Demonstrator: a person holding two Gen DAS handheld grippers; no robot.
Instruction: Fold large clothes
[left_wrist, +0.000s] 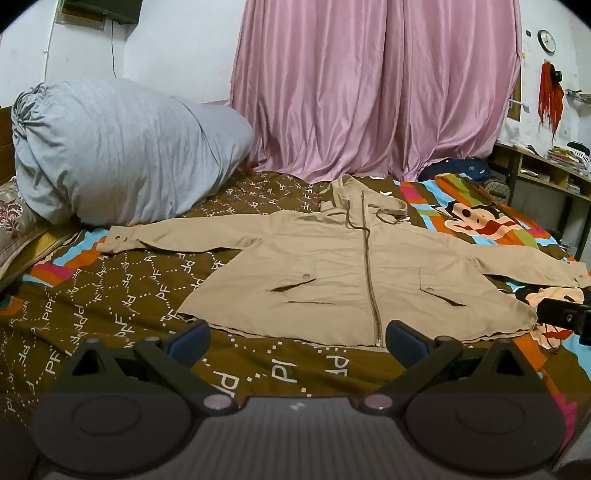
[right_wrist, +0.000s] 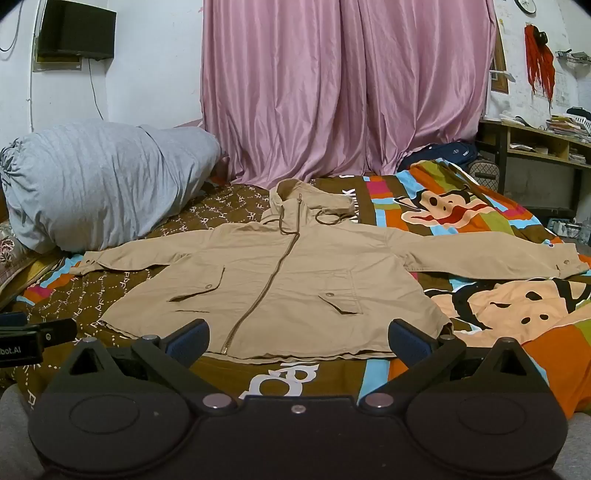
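A tan hooded jacket (left_wrist: 332, 273) lies flat and face up on the bed, zipped, with both sleeves spread out to the sides and the hood toward the curtain. It also shows in the right wrist view (right_wrist: 280, 280). My left gripper (left_wrist: 297, 341) is open and empty, hovering just in front of the jacket's bottom hem near the zipper end. My right gripper (right_wrist: 297, 339) is open and empty, in front of the hem toward the jacket's right half. Part of the right gripper shows at the right edge of the left wrist view (left_wrist: 565, 314).
The bed carries a brown and multicoloured cartoon bedspread (left_wrist: 122, 295). A large grey bundle of bedding (left_wrist: 118, 151) sits at the back left. A pink curtain (left_wrist: 369, 85) hangs behind the bed. A dark bag (right_wrist: 443, 151) and a shelf unit (right_wrist: 535, 166) stand at the right.
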